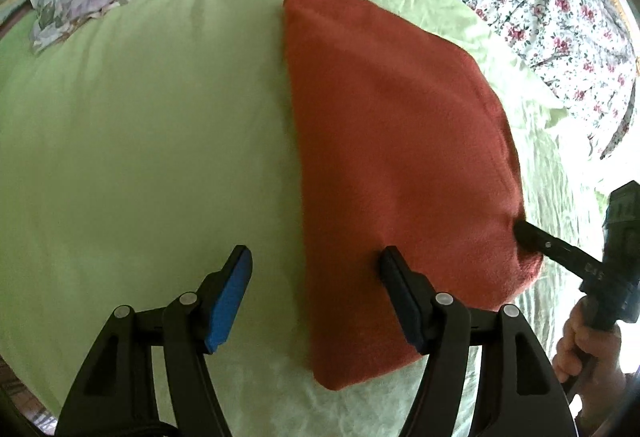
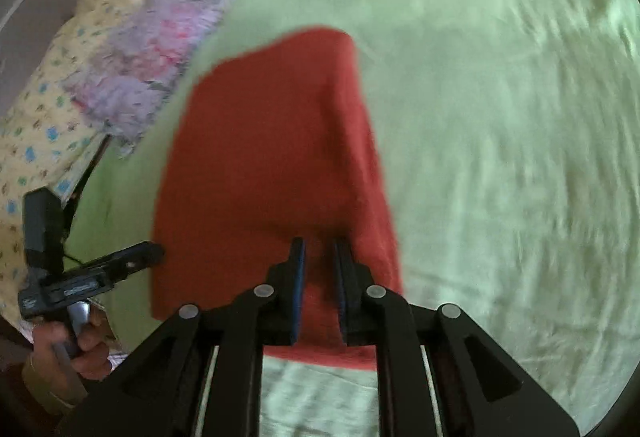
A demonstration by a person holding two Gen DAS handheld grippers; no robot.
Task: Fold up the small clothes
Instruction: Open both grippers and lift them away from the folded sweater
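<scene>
Lying folded on the green sheet (image 1: 140, 117), red cloth (image 1: 392, 157) sits flat. Left gripper (image 1: 316, 273) gapes wide astride its edge, holding nothing; right gripper (image 2: 320, 257), jaws narrow, presses its near edge, probably smoothing.

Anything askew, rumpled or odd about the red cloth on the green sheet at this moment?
Nothing stands out. The red cloth lies folded and fairly flat on the green sheet, edges reasonably even. The right gripper is low over its near edge with narrow jaws; the left gripper is open beside it.
</scene>
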